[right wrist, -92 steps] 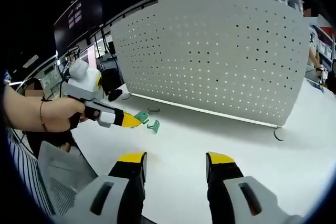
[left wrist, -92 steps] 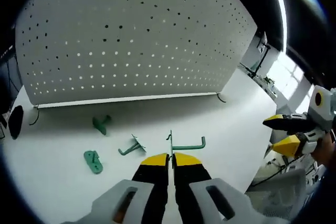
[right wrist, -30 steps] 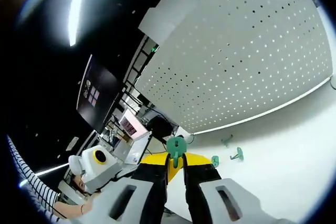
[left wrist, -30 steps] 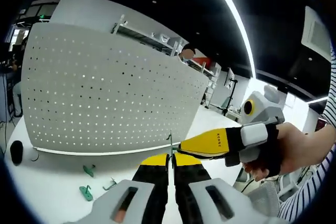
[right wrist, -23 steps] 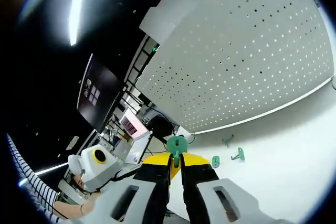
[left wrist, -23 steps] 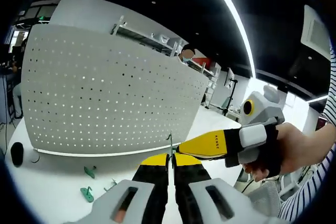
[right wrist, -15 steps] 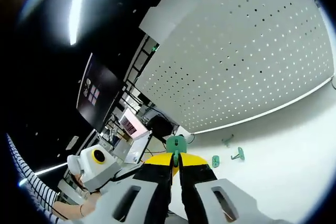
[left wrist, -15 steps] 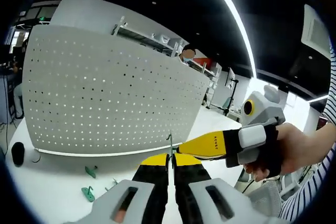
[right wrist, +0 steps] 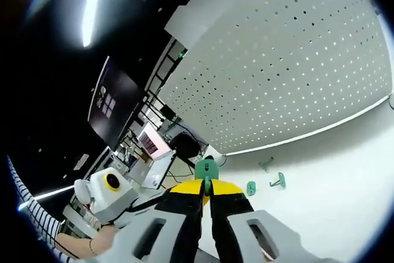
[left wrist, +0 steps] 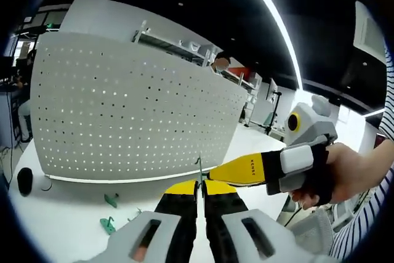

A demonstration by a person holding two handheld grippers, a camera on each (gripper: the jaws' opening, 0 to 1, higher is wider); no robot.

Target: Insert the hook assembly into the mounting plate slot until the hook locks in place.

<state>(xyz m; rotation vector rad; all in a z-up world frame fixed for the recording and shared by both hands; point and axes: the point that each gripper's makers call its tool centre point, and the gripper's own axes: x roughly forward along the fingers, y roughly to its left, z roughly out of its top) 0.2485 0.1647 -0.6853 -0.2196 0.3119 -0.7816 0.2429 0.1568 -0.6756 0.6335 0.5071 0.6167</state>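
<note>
The hook (left wrist: 198, 165) is being pinched in the closed left gripper (left wrist: 201, 184) while the green mounting plate (right wrist: 207, 168) is being clamped in the closed right gripper (right wrist: 206, 184); both are being held above the table (right wrist: 332, 177), and alignment of hook with slot is judged next
</note>
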